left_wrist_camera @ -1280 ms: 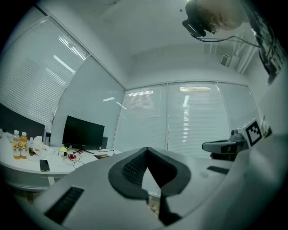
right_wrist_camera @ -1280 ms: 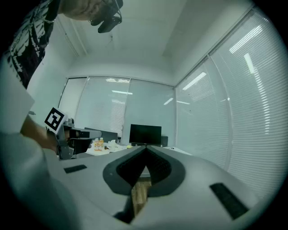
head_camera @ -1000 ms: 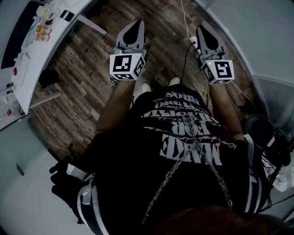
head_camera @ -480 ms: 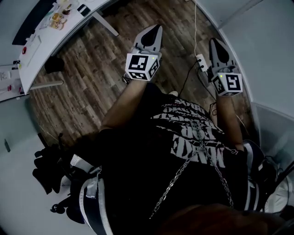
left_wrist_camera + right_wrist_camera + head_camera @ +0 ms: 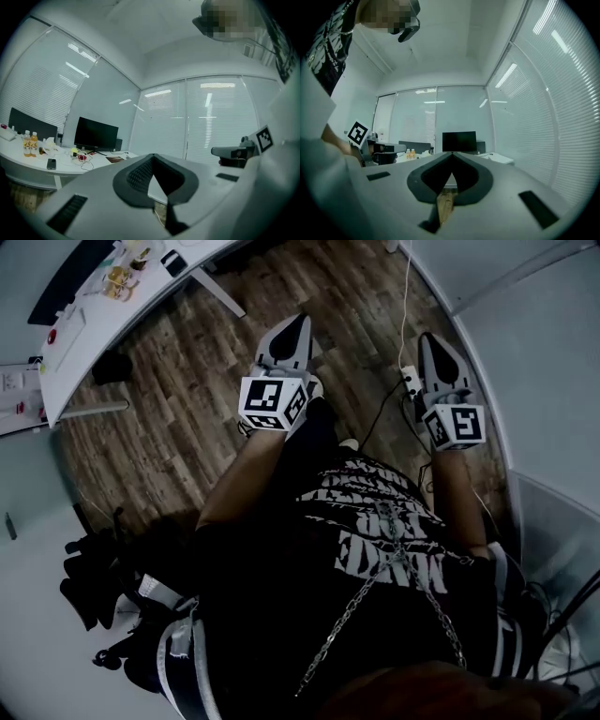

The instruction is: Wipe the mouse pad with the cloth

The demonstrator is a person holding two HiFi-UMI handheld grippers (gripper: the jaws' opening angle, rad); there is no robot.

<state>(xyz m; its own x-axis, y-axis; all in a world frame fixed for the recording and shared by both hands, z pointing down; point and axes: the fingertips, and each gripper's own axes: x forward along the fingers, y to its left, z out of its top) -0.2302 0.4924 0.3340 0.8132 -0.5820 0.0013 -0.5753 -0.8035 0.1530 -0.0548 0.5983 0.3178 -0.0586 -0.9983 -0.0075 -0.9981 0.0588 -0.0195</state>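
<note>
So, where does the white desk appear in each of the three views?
Head view: the desk is in the top left corner.
Left gripper view: the desk is low at the left edge.
Right gripper view: the desk is in the middle, partly hidden behind the jaws.
Shared landmark: the drink bottles stand on it.

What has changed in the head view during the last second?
The view shifted over the wooden floor: the white desk drew back toward the top-left corner, and the left gripper and right gripper sit slightly lower. Nothing was taken or let go; both stay shut and empty.
</note>
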